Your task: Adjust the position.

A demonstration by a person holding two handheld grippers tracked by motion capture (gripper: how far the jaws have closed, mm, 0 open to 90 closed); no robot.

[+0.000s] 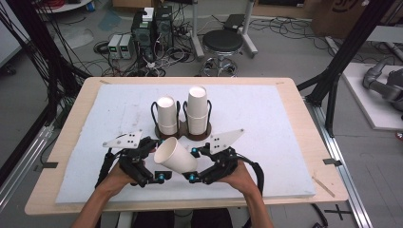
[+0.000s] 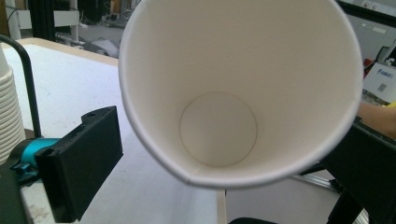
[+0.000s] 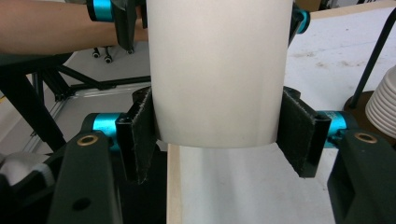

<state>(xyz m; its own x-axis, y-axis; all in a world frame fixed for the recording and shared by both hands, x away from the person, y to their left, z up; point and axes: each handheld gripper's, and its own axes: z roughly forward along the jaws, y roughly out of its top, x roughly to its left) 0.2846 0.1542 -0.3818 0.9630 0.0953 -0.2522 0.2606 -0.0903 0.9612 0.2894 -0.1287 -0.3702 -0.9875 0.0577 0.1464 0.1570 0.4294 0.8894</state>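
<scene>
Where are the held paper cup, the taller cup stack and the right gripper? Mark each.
held paper cup (image 1: pixel 177 156): high view, on its side wall.
taller cup stack (image 1: pixel 197 108): high view, mid-height of the stack.
right gripper (image 3: pixel 219 135): right gripper view, midway between its jaws, shut on the cup.

Matt white paper cup (image 1: pixel 175 155); rough white mat (image 1: pixel 266 123) on wood table (image 1: pixel 304 142).

Paper cup (image 3: pixel 217 70) top cut off by upper edge in right gripper view; cup stack (image 2: pixel 9 112) cropped at left edge.

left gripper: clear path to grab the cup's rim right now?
Probably yes. The cup, clamped near its base by the right gripper, opens toward the left gripper, whose jaws flank the rim with nothing between.
</scene>
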